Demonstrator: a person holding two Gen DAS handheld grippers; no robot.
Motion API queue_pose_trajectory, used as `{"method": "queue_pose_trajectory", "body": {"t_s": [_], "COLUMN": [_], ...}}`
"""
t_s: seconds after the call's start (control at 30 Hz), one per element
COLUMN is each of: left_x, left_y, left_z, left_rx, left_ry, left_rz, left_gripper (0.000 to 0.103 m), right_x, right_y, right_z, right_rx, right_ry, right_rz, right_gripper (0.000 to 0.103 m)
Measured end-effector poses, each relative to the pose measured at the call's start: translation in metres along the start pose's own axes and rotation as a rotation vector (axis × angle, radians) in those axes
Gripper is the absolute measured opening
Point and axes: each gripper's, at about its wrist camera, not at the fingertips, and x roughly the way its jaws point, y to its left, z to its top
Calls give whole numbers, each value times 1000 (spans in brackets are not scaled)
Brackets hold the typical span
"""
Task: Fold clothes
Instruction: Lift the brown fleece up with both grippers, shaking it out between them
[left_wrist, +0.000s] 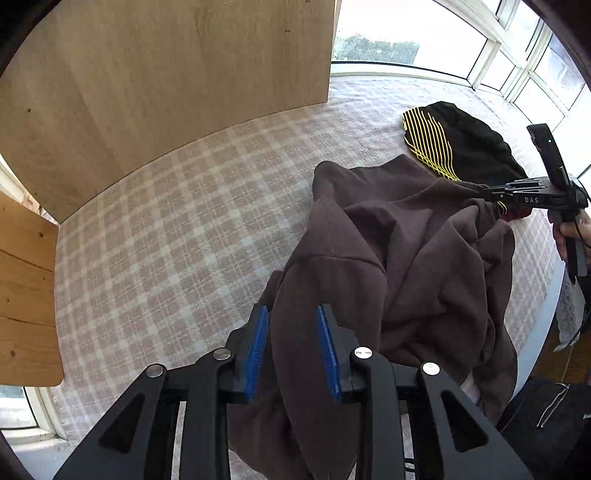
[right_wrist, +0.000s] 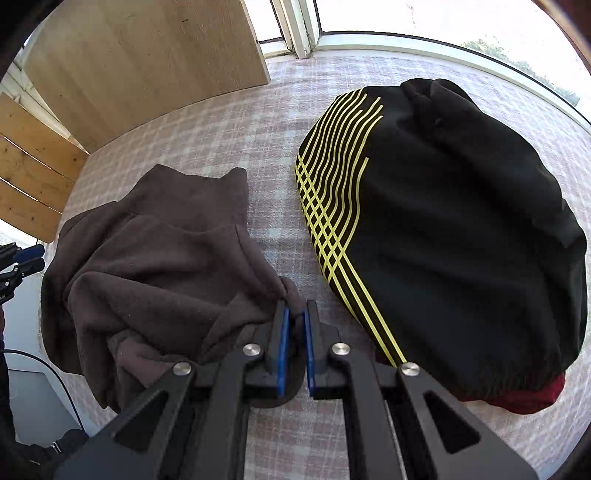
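Observation:
A brown fleece garment (left_wrist: 406, 258) lies bunched on the checked tablecloth (left_wrist: 166, 229); it also shows in the right wrist view (right_wrist: 155, 266). My left gripper (left_wrist: 293, 317) is shut on a thick fold of it near the table's front edge. My right gripper (right_wrist: 295, 314) is shut on another edge of the brown garment; it shows from the side in the left wrist view (left_wrist: 484, 192). A black garment with yellow stripes (right_wrist: 461, 229) lies folded to the right, over something dark red (right_wrist: 532, 398); it also appears in the left wrist view (left_wrist: 465, 144).
A light wooden panel (left_wrist: 166, 85) stands at the back of the table, also in the right wrist view (right_wrist: 147, 59). A wooden slatted piece (left_wrist: 26, 288) stands at the left. Windows (left_wrist: 406, 33) run behind. The table edge (left_wrist: 543, 332) is at the right.

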Motion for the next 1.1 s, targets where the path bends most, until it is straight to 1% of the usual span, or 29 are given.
{"method": "queue_pose_trajectory", "body": {"t_s": [0.07,0.1,0.13,0.17,0.2,0.23,0.3,0.33,0.37,0.4,0.43,0.47,0.53,0.63,0.7,0.77,0.8,0.93,1.07,1.1], "left_x": [4,8,14,20,25,30,44,53,63,71,76,80,79,69,62,57,56,59,62,62], "left_y": [1,1,0,-5,-12,-19,-33,-36,-37,-36,-32,-27,-23,-14,-4,7,11,12,10,11], "left_z": [26,35,44,50,54,57,60,60,61,61,60,59,57,54,54,52,51,53,54,55], "left_rx": [4,8,14,37,68,99,154,171,176,164,139,110,93,73,51,24,14,12,19,14], "left_ry": [27,50,74,92,107,126,168,191,215,239,260,279,272,240,220,206,202,193,179,173], "left_rz": [12,-5,-29,-44,-55,-61,-63,-51,-41,-51,-81,-117,-156,-170,-164,-158,-156,-152,-145,-145], "left_gripper": [36,38,44,51,56,62,64,64,62,56,26,6,6,6,6,6,6,6,6,6], "right_x": [-3,-3,-1,0,2,3,4,5,6,7,8,8,6,0,-2,1,3,24,52,55], "right_y": [4,6,8,9,10,9,7,6,4,2,0,-2,-6,-9,-6,-1,2,18,28,26], "right_z": [2,3,6,7,9,10,11,11,11,11,11,10,9,8,12,17,19,29,34,35], "right_rx": [-19,-27,-38,-51,-61,-62,-59,-53,-46,-38,-30,-21,-3,7,-12,-52,-73,-179,-239,-223], "right_ry": [-1,0,1,2,1,-3,-14,-18,-20,-19,-16,-14,-12,-22,-26,-17,-12,48,112,120], "right_rz": [-9,-15,-23,-32,-40,-45,-52,-50,-48,-46,-44,-40,-22,2,-1,-14,-21,2,-5,17], "right_gripper": [8,8,9,9,11,12,22,28,31,31,31,31,32,35,45,52,53,53,53,42]}}
